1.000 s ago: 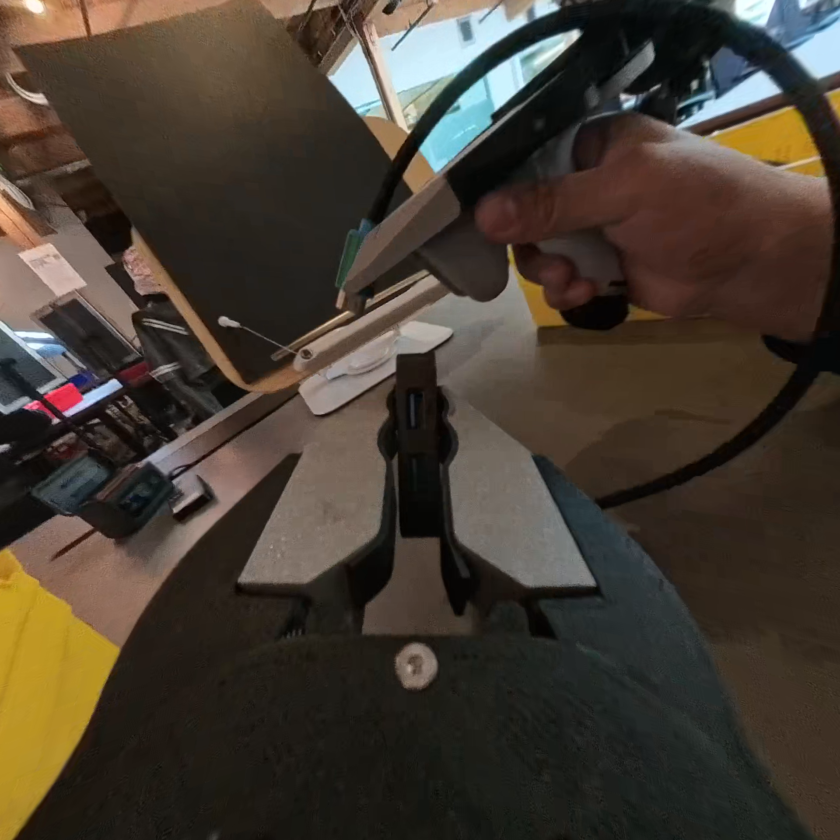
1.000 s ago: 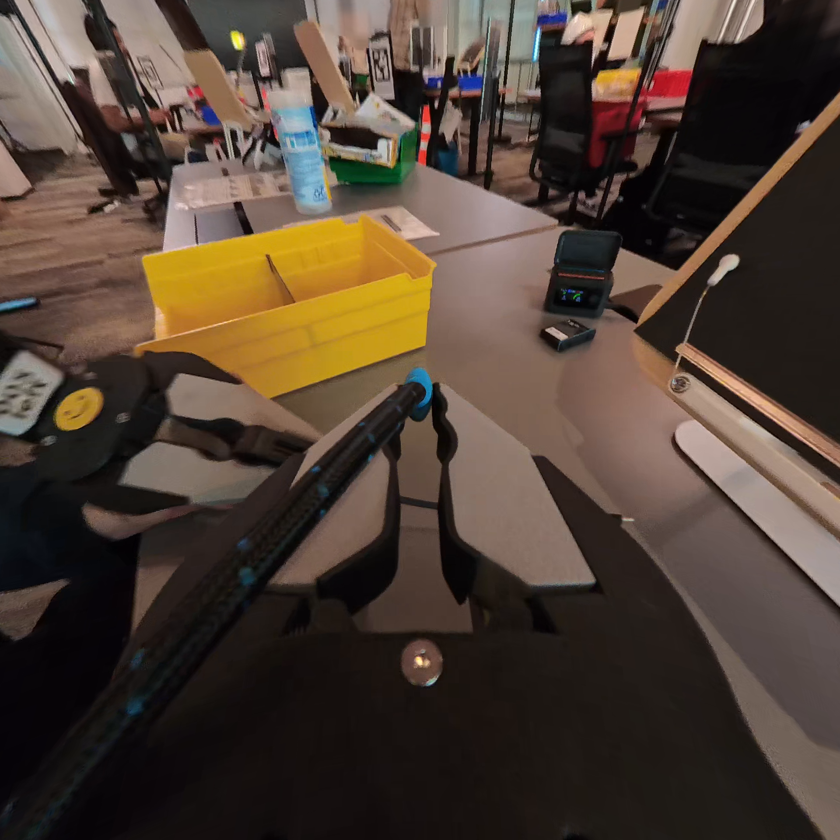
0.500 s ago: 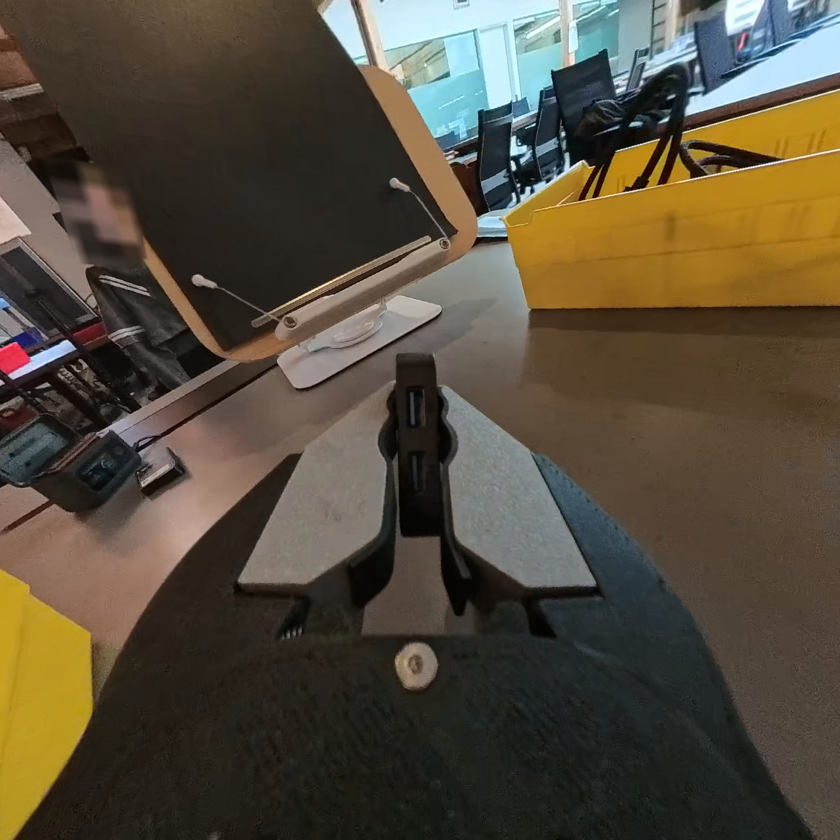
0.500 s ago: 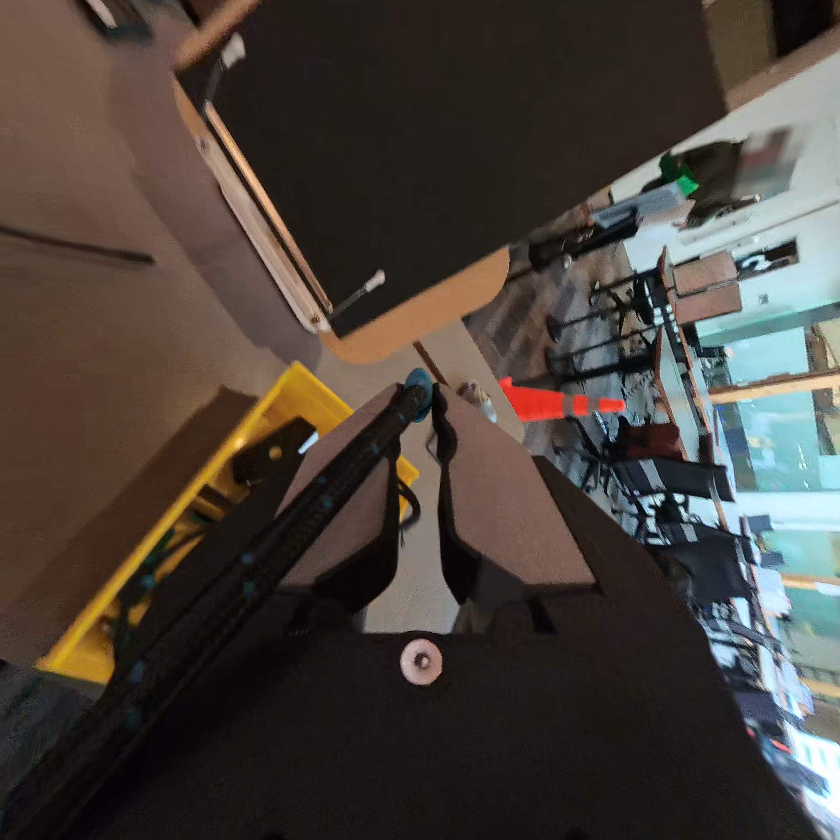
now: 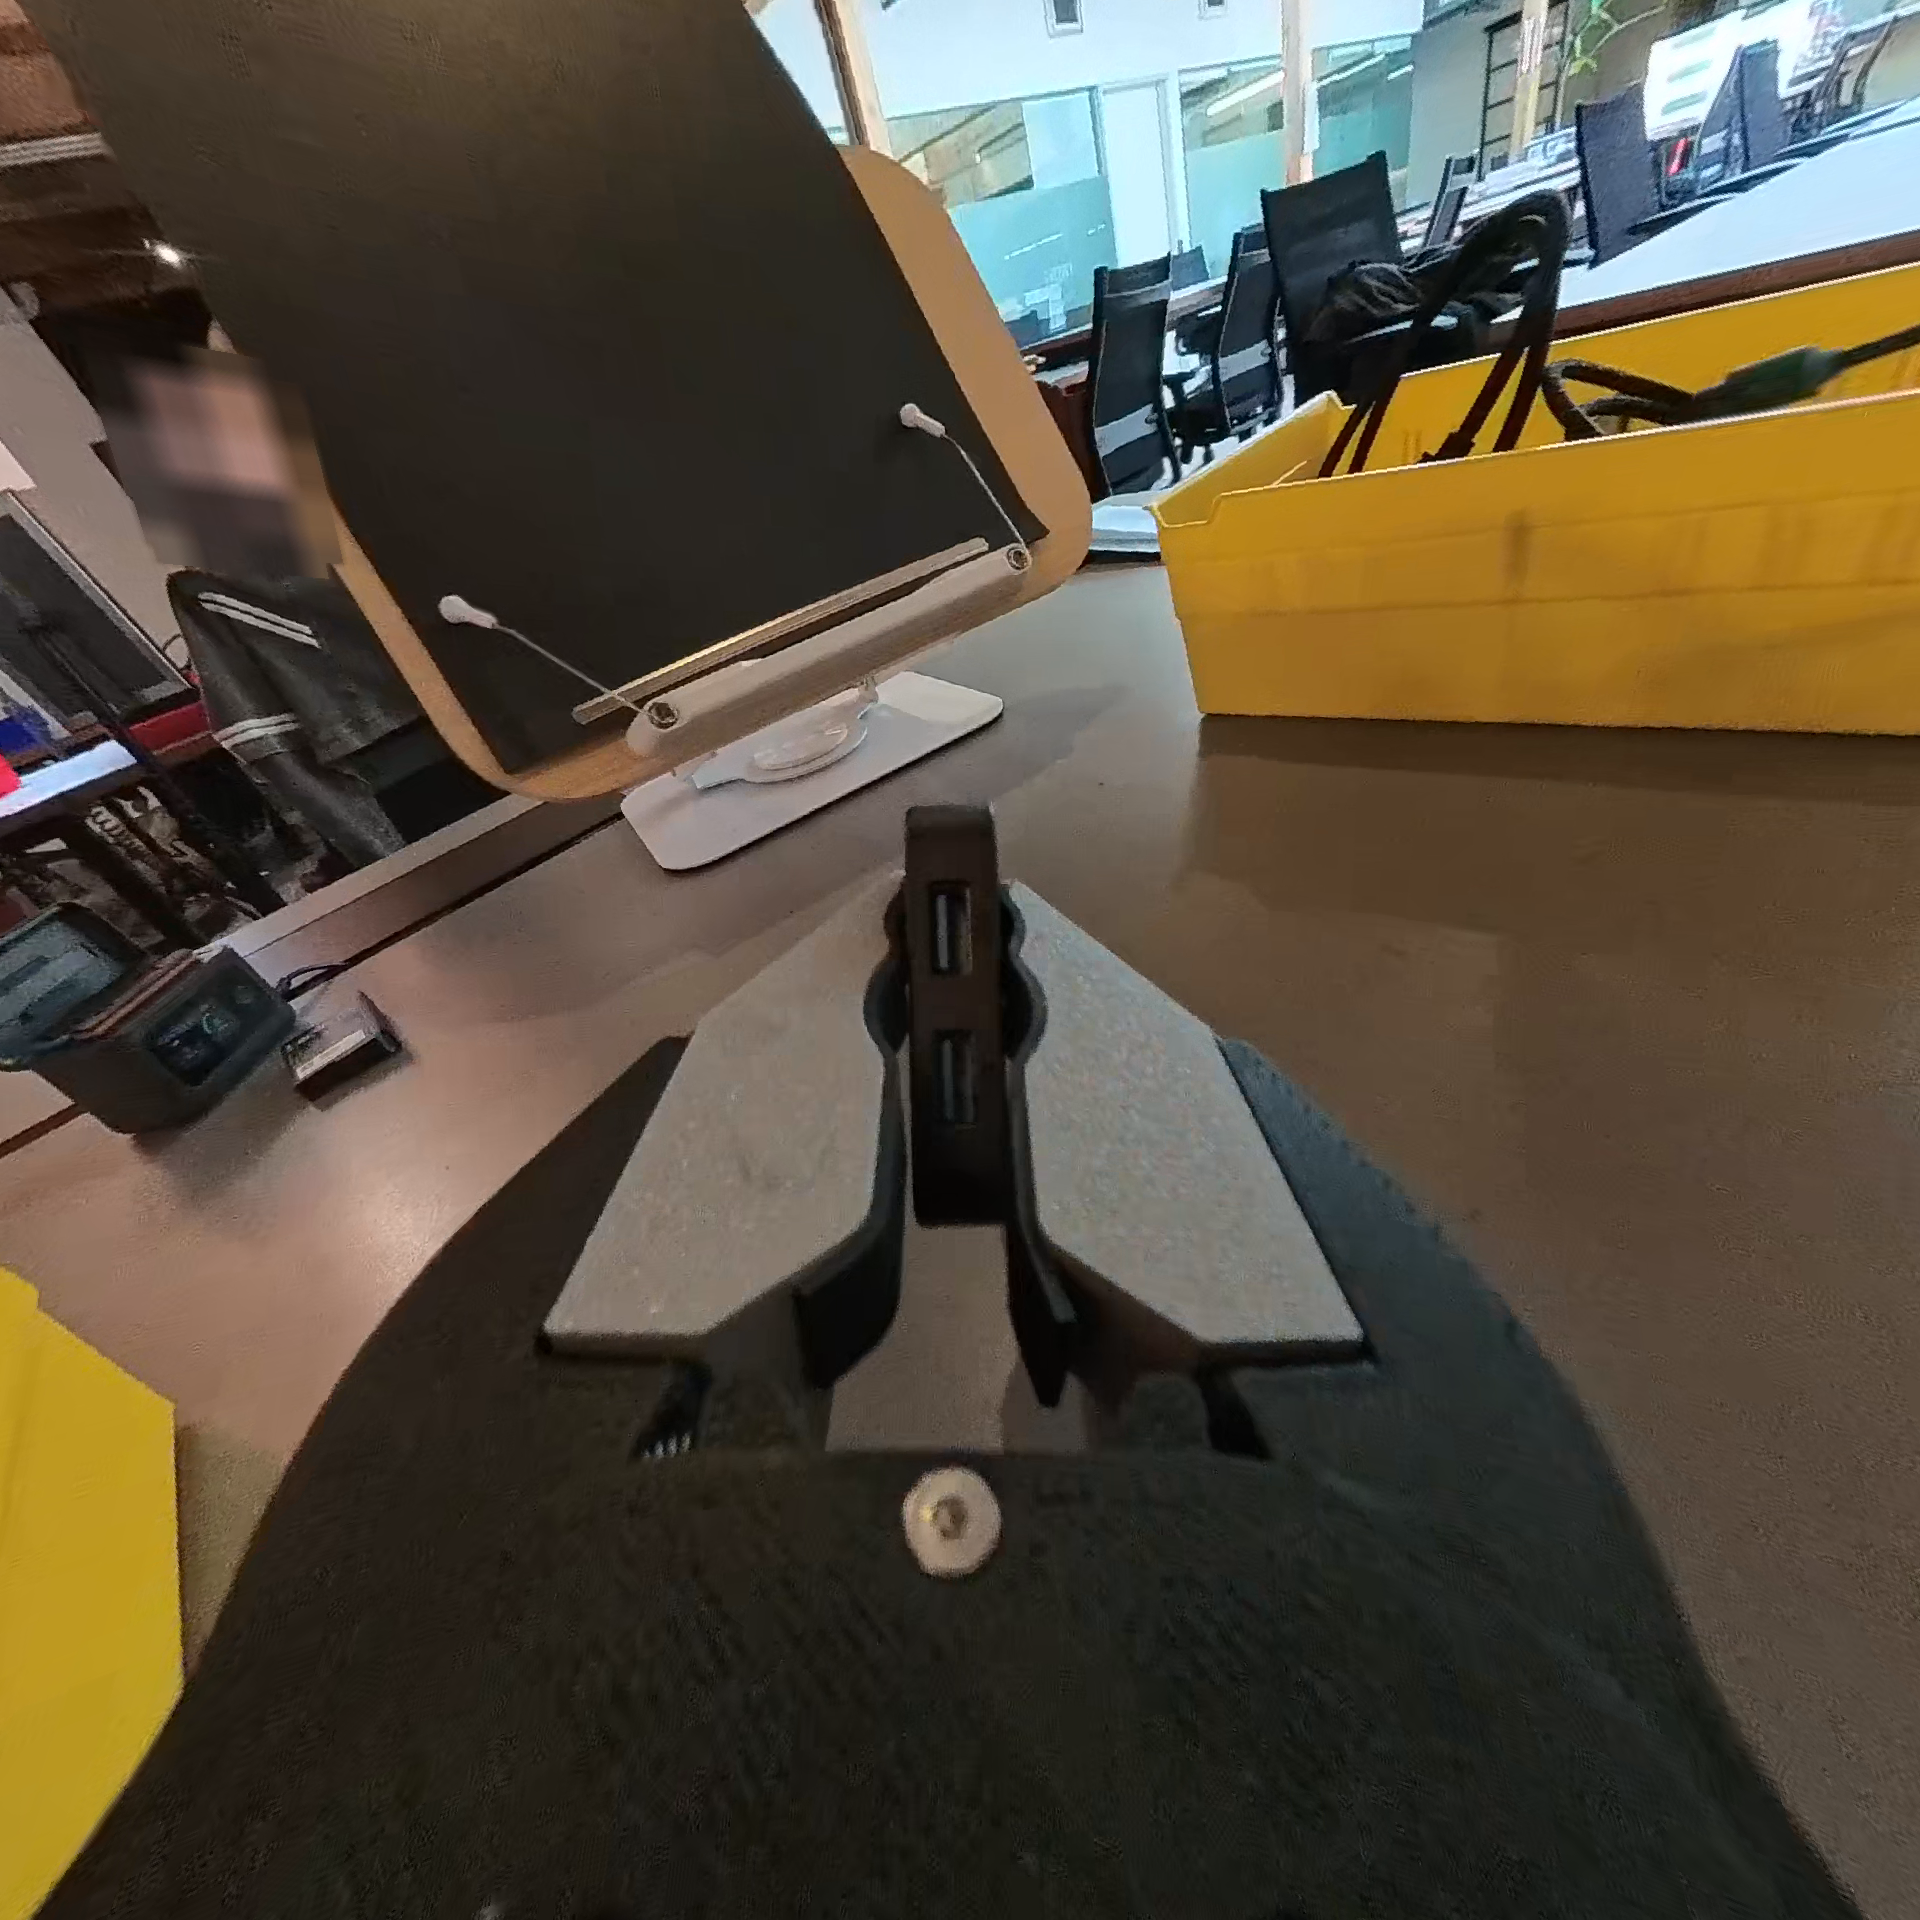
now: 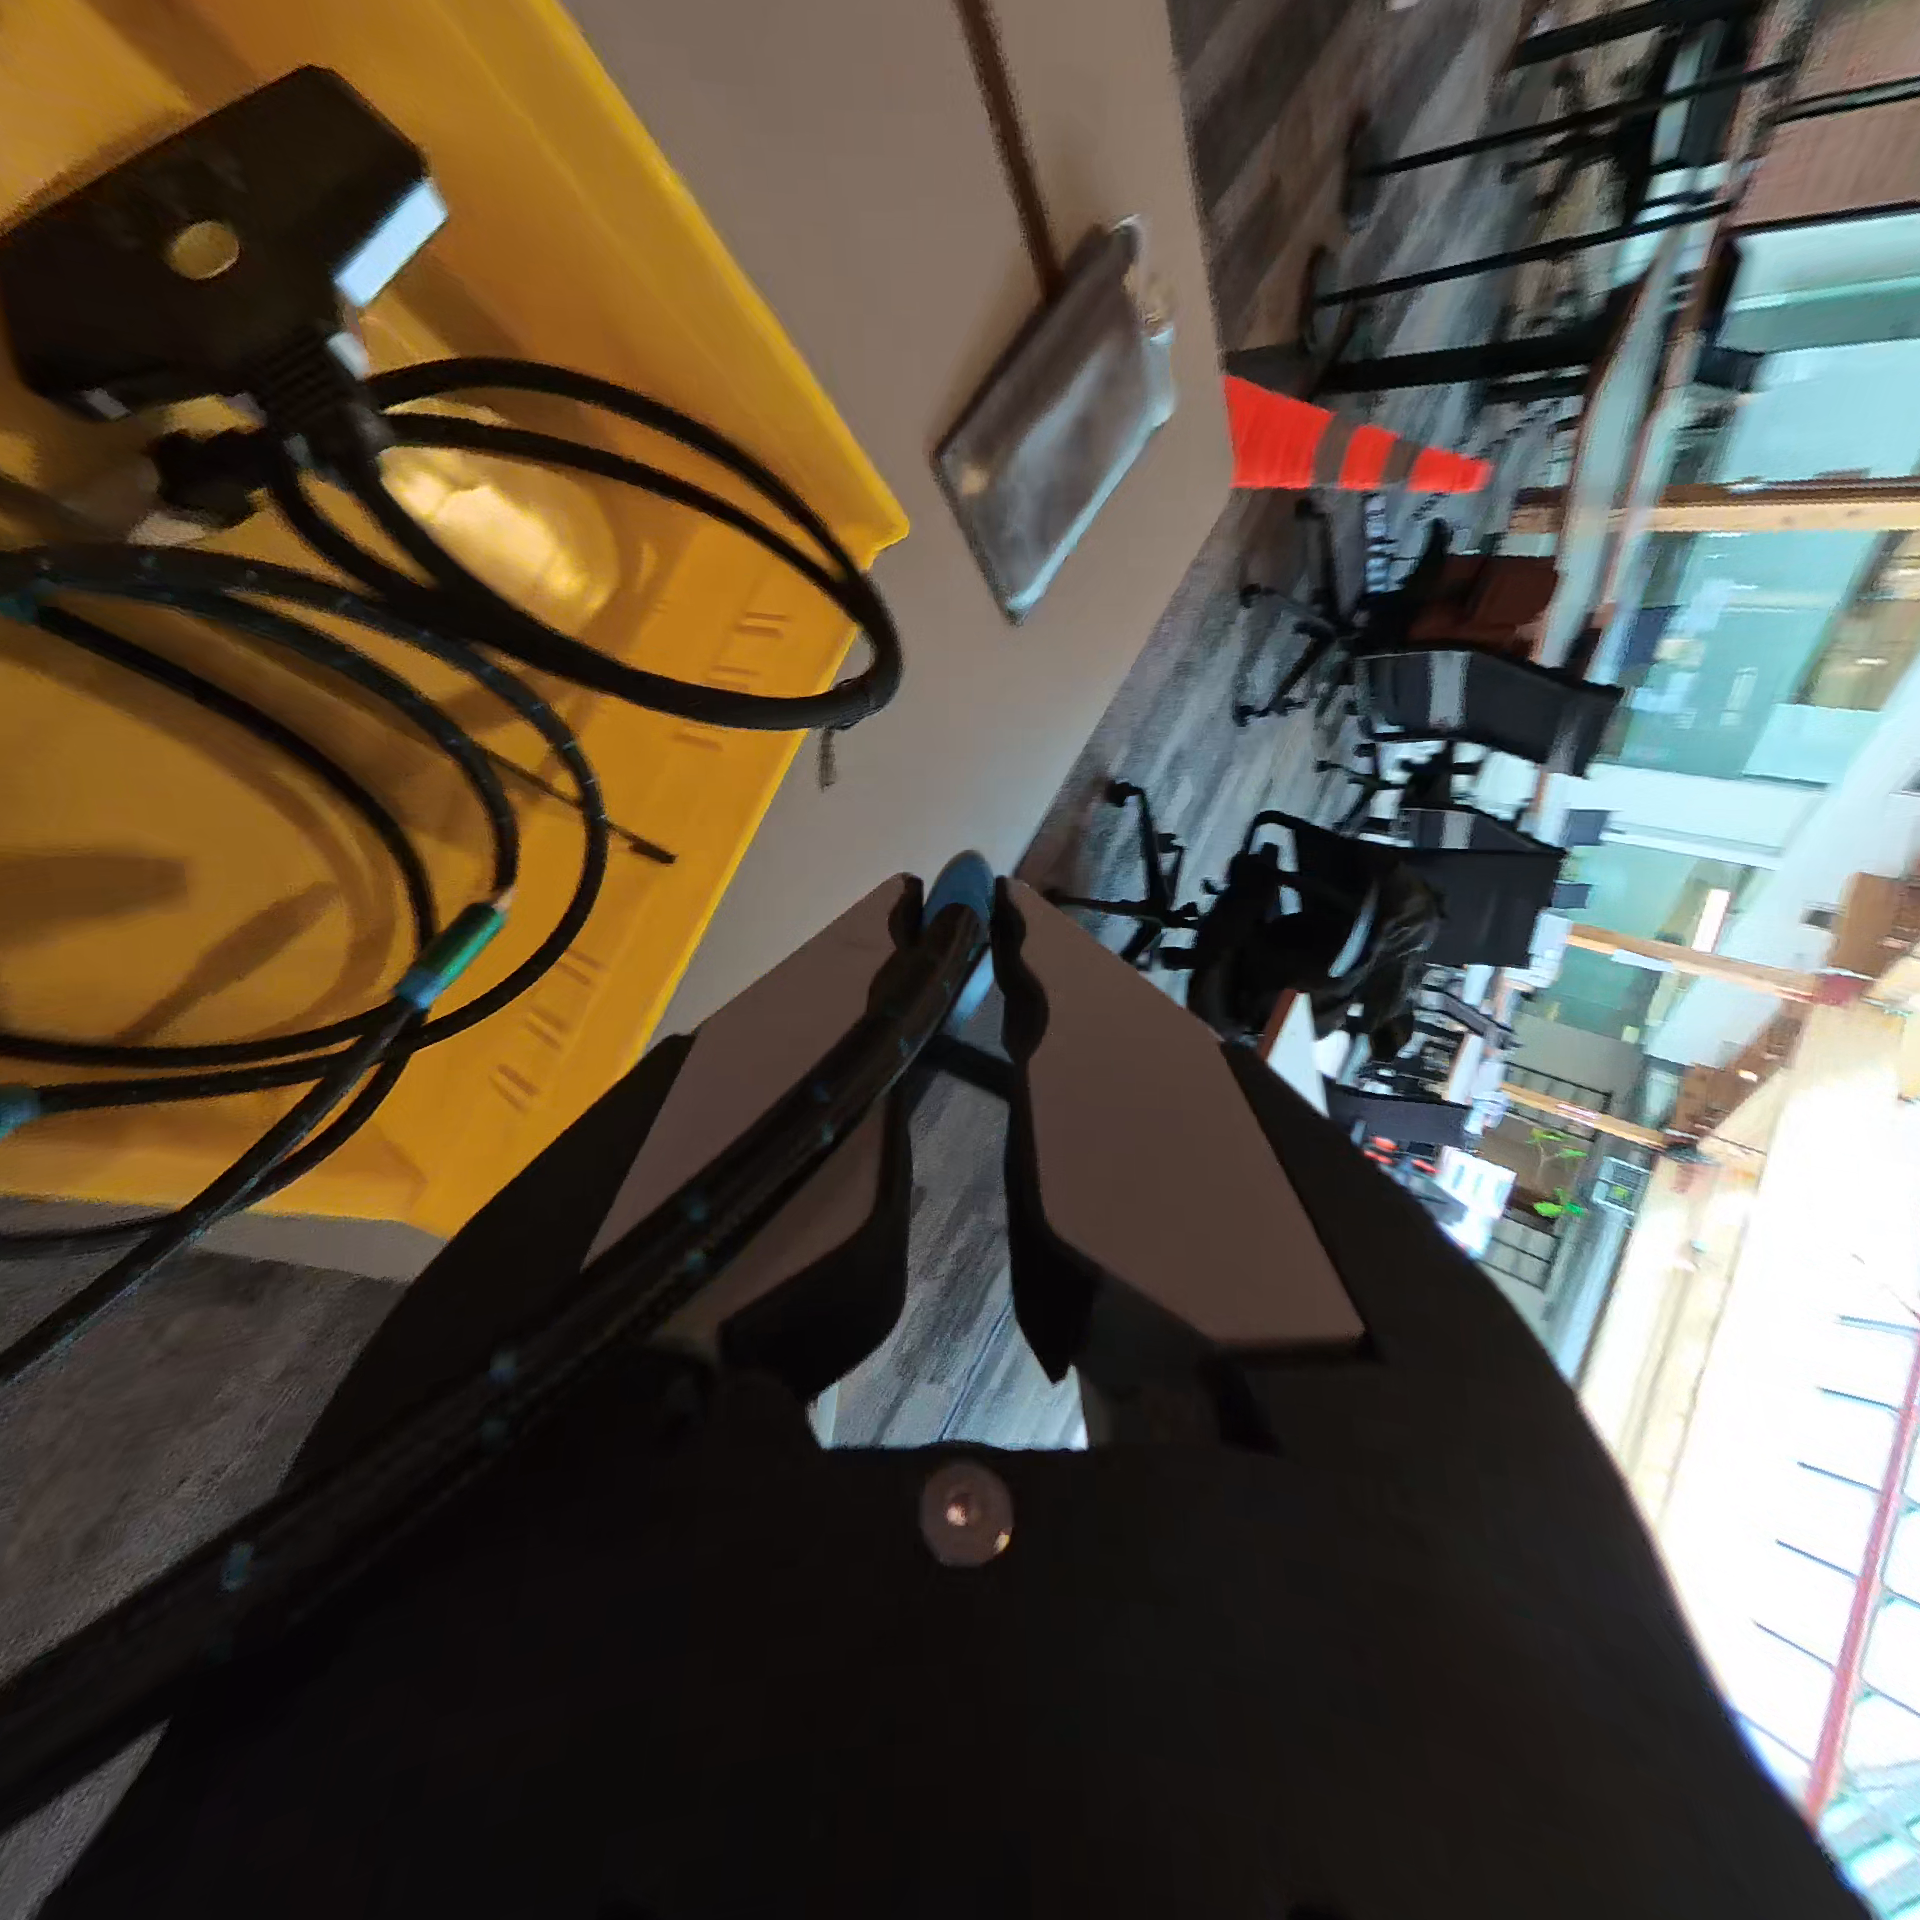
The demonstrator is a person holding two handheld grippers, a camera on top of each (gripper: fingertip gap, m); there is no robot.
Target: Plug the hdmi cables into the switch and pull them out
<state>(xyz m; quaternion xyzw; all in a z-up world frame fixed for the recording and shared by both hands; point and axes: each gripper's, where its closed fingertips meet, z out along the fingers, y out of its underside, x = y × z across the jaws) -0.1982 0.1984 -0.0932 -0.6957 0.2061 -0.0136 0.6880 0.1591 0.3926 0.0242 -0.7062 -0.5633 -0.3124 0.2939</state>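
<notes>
Fingers of the left gripper (image 5: 956, 966): narrow, clamped on the switch (image 5: 948, 1023), a slim black block standing on edge between them, two ports on its upward face, its far end poking past the fingertips. Held above the table (image 5: 1507, 997), apart from it.

Fingers of the right gripper (image 6: 951, 925): narrow, pinching a cable (image 6: 727, 1184) near its blue-tipped end; the black braided cord with blue flecks runs back over the left finger and off the lower left of the view. This view is rolled steeply sideways.

Bin (image 6: 665, 343), yellow: on the table, just left of the right gripper's tip. Contents: coiled black cables (image 6: 582, 644), one with a green collar, and a black box with a silver end lying at the far corner. In the left wrist view the same bin (image 5: 1538, 613) stands at far right, cable loops rising over its rim.

Stand (image 5: 582, 343): black board with tan edge on a white base, tilted back, two wire page-holders; on the table beyond the switch.

Small dark case (image 5: 145, 1039) with a lit display, and a small black device beside it: far left on the table.

Second yellow bin, corner only: lower left edge of the left wrist view.

Orange cone (image 6: 1351, 452): on the floor past the table.
</notes>
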